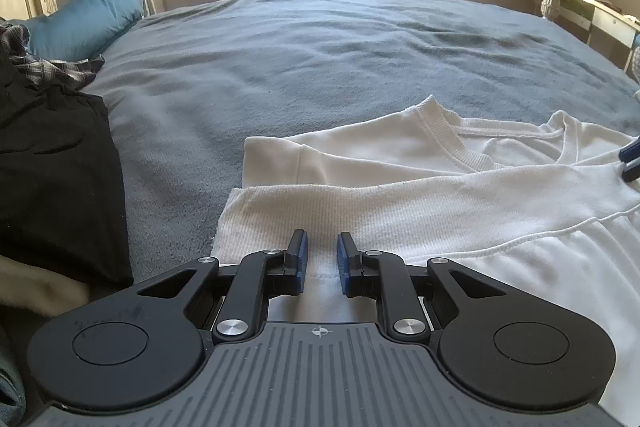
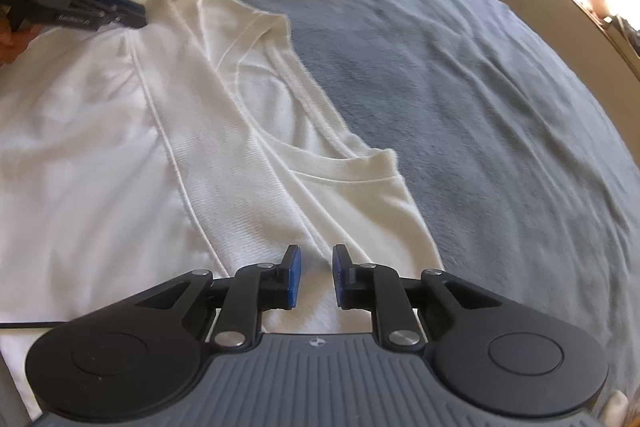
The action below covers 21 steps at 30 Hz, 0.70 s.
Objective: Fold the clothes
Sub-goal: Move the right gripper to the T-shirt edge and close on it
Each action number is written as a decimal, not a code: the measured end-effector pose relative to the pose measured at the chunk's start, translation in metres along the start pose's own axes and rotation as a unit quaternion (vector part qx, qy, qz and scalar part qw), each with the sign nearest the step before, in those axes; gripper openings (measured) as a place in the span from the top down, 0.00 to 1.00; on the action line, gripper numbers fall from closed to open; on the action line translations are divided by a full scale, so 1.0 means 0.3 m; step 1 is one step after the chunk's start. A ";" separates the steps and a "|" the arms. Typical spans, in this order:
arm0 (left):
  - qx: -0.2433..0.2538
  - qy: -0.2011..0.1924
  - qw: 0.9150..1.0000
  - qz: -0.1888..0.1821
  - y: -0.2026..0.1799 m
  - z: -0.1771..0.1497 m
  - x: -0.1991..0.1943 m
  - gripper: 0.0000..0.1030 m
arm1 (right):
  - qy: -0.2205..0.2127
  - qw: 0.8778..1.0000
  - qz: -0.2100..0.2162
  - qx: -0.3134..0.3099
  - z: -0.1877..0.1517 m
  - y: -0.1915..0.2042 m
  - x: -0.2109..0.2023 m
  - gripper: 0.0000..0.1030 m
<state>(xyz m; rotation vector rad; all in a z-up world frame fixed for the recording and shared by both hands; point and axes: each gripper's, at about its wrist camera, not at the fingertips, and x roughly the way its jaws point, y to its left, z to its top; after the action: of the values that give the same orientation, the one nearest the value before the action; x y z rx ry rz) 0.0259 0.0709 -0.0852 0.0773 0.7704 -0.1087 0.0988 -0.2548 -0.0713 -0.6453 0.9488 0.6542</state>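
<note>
White shirt [image 1: 460, 195] spread flat on the bed [image 1: 320, 59], near its front edge, long axis running side to side between the two hands. Left hand-held gripper [image 1: 322, 253] parked over the ribbed end, jaws a narrow gap apart, cloth under them but pinch or no pinch, can't tell. Right hand-held gripper [image 2: 313, 267] above the collar end, jaws parted a little, gripping nothing. Each end nearest its own hand, so probably a fold across the middle next.

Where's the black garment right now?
Left wrist view, far left: the black garment lies on the grey bedspread, below the plaid cloth, apart from the white shirt.
</note>
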 end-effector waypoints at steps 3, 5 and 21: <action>-0.001 0.000 1.000 0.001 -0.001 -0.001 -0.001 0.84 | 0.011 1.000 -0.011 -0.016 -0.002 0.019 0.027 0.99; -0.002 0.000 1.000 0.001 -0.002 -0.001 -0.002 0.84 | 0.005 1.000 -0.024 -0.020 0.001 0.033 0.018 0.99; -0.002 -0.002 1.000 0.002 -0.003 -0.003 -0.003 0.84 | -0.054 0.928 -0.094 0.357 -0.231 -0.235 -0.134 0.90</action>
<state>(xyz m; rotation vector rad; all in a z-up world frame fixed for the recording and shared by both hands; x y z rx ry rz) 0.0246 0.0702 -0.0853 0.0745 0.7674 -0.1027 0.0985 -0.3594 -0.0515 -0.0428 0.9261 0.1379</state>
